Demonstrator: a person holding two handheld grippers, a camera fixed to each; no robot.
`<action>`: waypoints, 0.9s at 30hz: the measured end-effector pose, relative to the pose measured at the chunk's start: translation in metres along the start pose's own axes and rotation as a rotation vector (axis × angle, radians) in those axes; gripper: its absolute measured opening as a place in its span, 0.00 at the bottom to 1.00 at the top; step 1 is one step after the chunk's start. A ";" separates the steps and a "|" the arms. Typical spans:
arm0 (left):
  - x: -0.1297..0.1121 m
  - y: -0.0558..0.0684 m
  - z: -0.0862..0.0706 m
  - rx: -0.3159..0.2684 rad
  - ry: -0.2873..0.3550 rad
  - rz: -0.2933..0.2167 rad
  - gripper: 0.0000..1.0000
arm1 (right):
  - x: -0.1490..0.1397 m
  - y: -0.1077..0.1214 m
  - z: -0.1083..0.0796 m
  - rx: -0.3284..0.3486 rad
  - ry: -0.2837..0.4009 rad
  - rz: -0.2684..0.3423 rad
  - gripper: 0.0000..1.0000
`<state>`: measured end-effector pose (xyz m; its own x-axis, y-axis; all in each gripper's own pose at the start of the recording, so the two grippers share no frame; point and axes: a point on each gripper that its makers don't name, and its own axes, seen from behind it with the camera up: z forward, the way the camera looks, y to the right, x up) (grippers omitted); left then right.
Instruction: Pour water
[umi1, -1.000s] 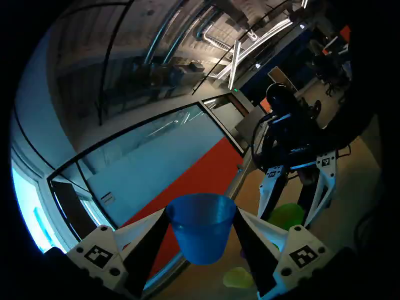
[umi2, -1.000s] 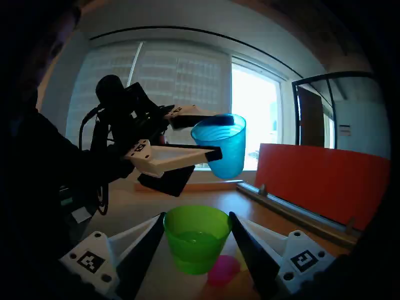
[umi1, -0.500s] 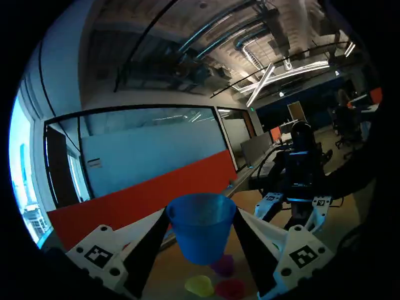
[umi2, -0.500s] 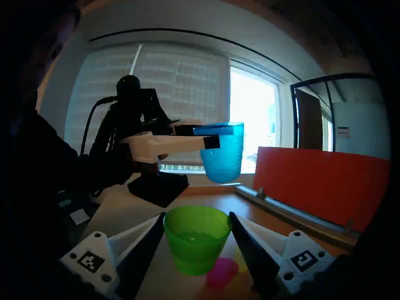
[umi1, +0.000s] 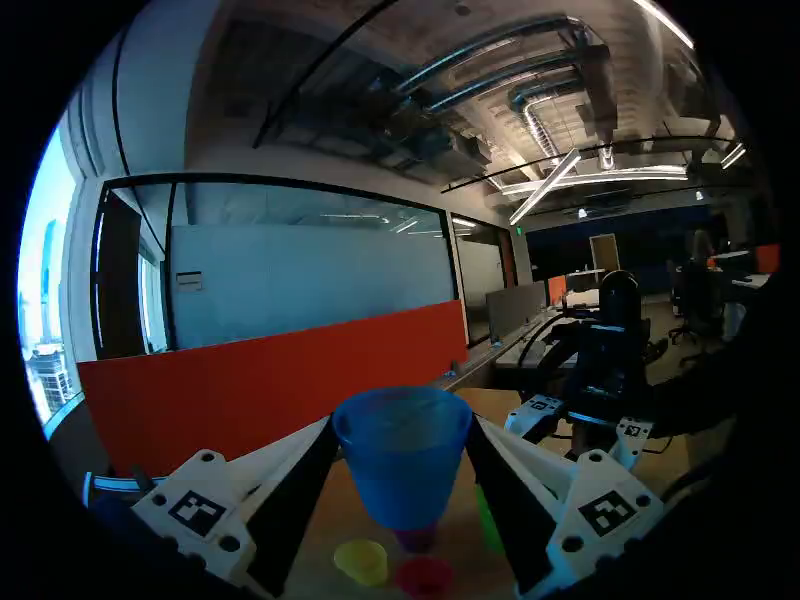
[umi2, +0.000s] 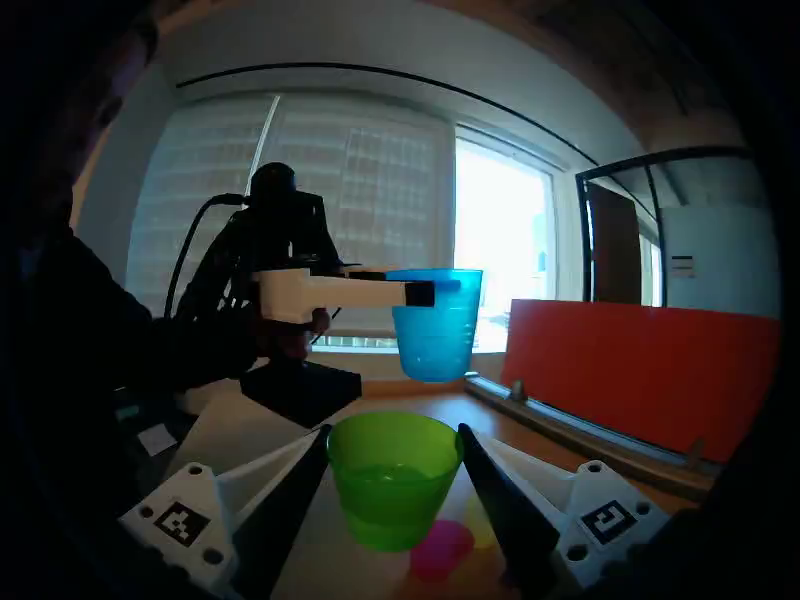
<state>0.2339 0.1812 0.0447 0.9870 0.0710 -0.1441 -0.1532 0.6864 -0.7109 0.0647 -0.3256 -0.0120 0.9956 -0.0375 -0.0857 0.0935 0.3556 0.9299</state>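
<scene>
Blue cup (umi1: 402, 460) sits in left gripper (umi1: 400, 432), green cup (umi2: 393, 485) in right gripper (umi2: 393, 437).

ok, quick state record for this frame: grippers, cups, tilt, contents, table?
left gripper: shut on blue cup
right gripper: shut on green cup
blue cup pose: upright, beyond and higher than the green cup in the right gripper view
blue cup contents: cannot tell
green cup contents: liquid part way up
table: small yellow cup and small red cup below the blue cup
pour: none under way
</scene>
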 end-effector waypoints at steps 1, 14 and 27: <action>-0.002 -0.001 0.000 0.003 -0.005 0.000 0.87 | 0.000 0.000 0.000 0.000 0.000 0.001 0.95; -0.019 -0.009 -0.003 0.031 -0.059 0.005 0.87 | 0.001 0.001 -0.003 -0.003 -0.013 0.017 0.95; -0.069 0.004 -0.009 0.010 -0.225 0.055 0.87 | -0.017 0.000 -0.012 0.013 -0.099 0.039 0.95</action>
<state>0.1648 0.1725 0.0455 0.9632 0.2675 -0.0251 -0.2081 0.6838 -0.6994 0.0480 -0.3139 -0.0150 0.9932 -0.1159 -0.0144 0.0540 0.3467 0.9364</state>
